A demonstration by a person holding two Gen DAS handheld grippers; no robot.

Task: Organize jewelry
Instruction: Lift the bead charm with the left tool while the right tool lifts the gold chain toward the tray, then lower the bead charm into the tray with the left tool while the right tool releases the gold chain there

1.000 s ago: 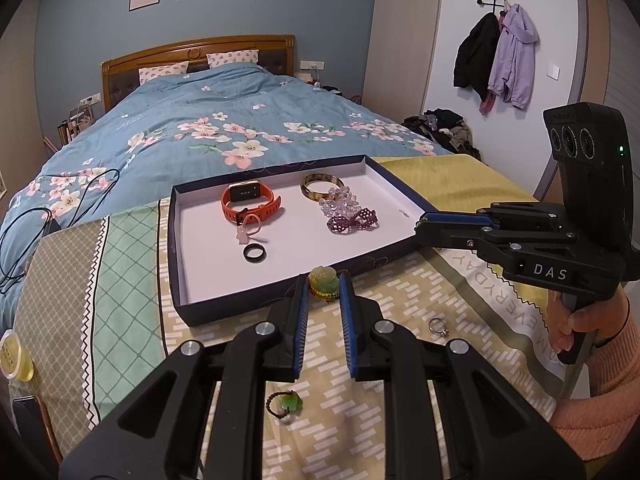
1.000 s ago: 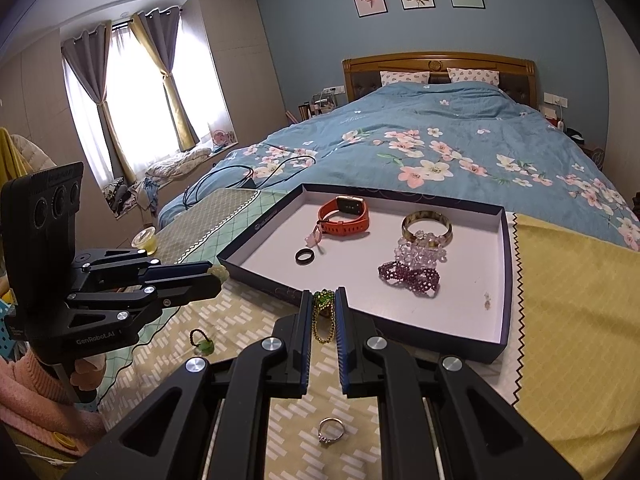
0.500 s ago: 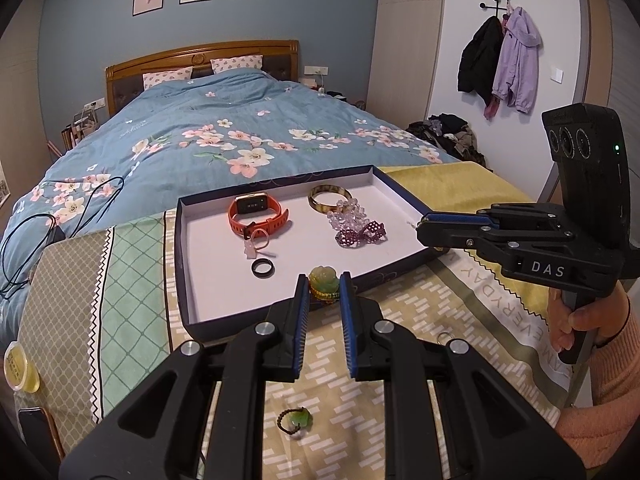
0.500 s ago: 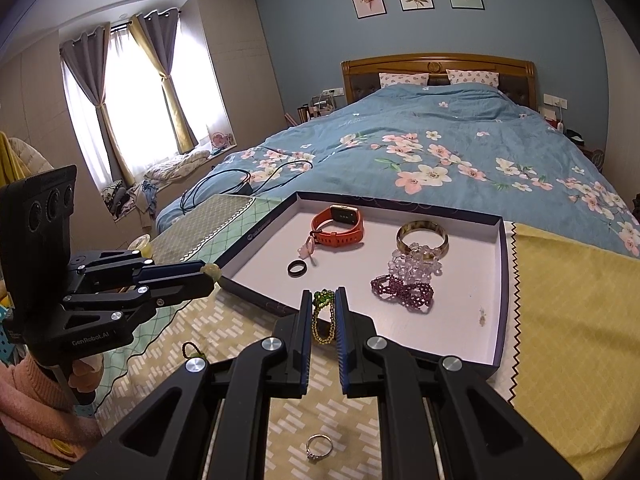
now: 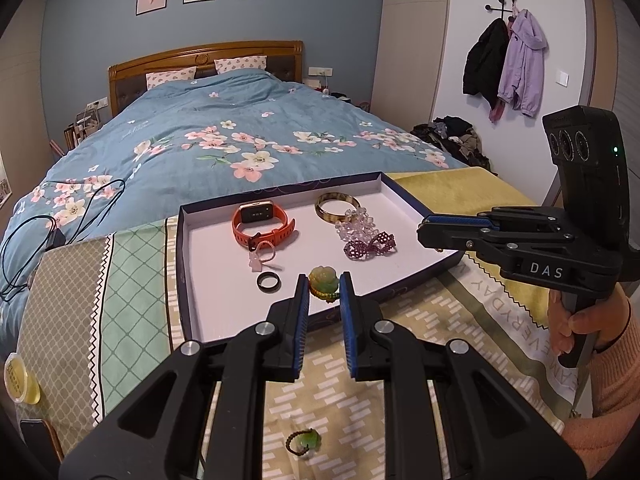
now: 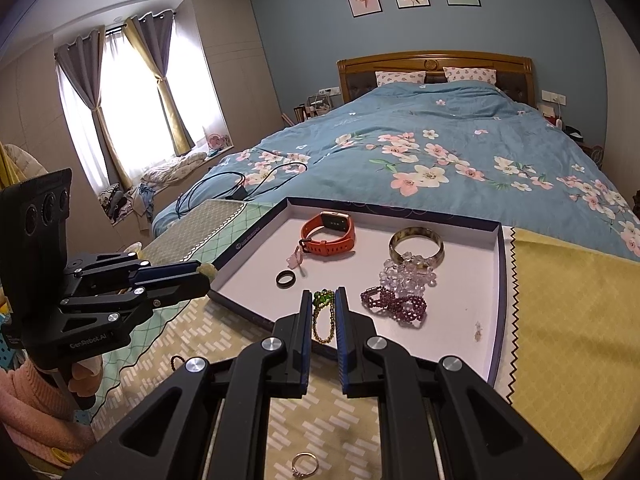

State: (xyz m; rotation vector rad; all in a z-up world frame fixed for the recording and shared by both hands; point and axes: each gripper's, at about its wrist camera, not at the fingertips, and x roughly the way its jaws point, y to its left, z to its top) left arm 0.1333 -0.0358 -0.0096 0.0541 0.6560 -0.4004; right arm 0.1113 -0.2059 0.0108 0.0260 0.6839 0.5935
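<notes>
The left gripper (image 5: 324, 286) is pinching a green pendant (image 5: 323, 277) and the right gripper (image 6: 323, 300) a green-beaded chain (image 6: 323, 314), both hanging over the tray's near rim (image 5: 408, 286).

Orange watch (image 5: 262, 226), purple bracelet (image 5: 370, 245), blue floral quilt (image 5: 240, 140), white-lined tray (image 5: 224, 276).

Both views now sit slightly closer to the tray (image 5: 188, 264), with nothing rearranged.
</notes>
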